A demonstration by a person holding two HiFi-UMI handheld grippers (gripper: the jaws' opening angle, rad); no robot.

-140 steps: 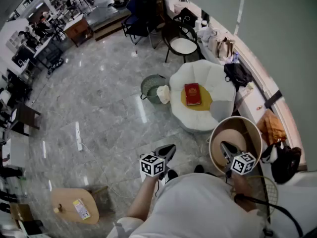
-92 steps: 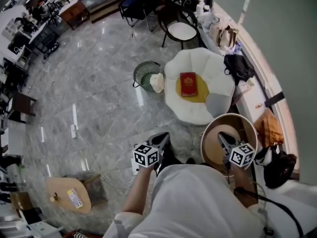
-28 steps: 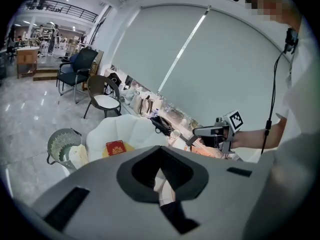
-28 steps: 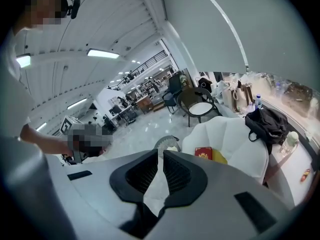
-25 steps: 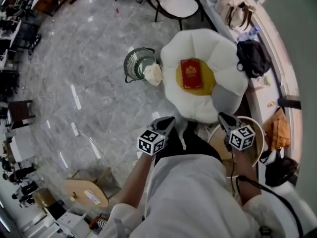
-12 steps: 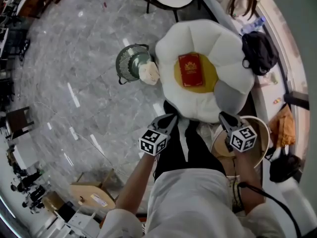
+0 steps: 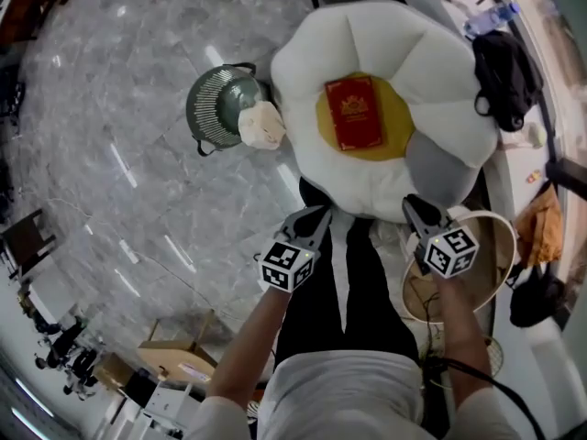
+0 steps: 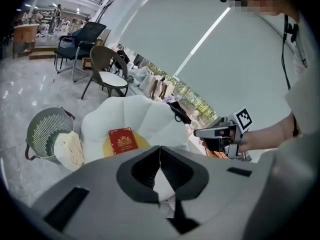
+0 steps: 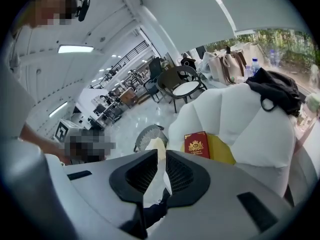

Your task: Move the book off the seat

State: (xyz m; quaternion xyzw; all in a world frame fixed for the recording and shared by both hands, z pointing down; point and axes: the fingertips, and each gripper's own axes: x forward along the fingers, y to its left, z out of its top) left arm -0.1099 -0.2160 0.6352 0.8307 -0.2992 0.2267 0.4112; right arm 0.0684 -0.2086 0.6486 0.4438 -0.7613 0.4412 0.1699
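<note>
- Book (image 7: 354, 112), red with a gold crest, flat on the yellow middle of the white petal-shaped seat (image 7: 431, 53).
- Left gripper (image 7: 315, 216) near the seat's front edge, jaws together, nothing between them.
- Right gripper (image 7: 411, 207) by the same edge, jaws closed, empty, apart from the book.
- Green wire basket (image 7: 215, 110) beside the seat on the floor (image 7: 110, 81).

Grey marble floor (image 7: 101, 108). Green wire basket (image 7: 215, 108) stands on it, with a cream crumpled bag (image 7: 260, 125) at the basket's rim. Black bag (image 7: 507, 67) on the window ledge (image 7: 532, 163); water bottle (image 7: 492, 18) toward the ledge's far end. Round wooden table (image 7: 495, 278) below the ledge. Low wooden stool (image 7: 174, 356) apart, near floor edge.
</note>
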